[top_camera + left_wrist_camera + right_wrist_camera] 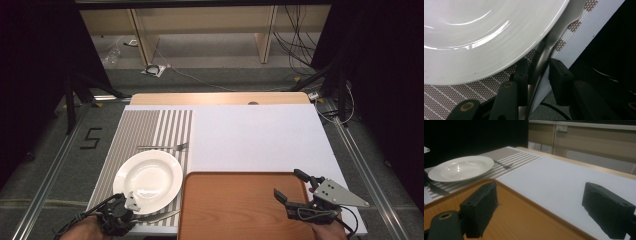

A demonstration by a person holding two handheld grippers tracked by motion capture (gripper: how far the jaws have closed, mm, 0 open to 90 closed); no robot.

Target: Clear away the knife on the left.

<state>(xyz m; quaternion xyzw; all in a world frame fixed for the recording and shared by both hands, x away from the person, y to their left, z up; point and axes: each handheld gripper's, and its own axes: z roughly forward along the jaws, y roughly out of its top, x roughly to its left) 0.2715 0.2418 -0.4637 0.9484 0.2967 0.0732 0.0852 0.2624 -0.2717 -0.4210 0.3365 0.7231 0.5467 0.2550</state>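
Observation:
A white plate (147,176) rests on a striped placemat (150,125) at the left of the table. Beyond the plate lies a fork (162,147). A table knife (160,216) lies on the mat's near edge, just in front of the plate. My left gripper (127,205) sits low at that near edge. In the left gripper view the knife (544,57) runs between the two pads of the gripper (537,71), which stand close on either side without clearly pressing on it. My right gripper (289,183) hovers open over the right part of the wooden tray (240,205), holding nothing.
A white sheet (260,135) covers the table to the right of the placemat and behind the tray. In the right gripper view the plate (461,167) and fork (504,165) lie far left, past the tray's rim (524,195). Cables lie on the floor beyond the table.

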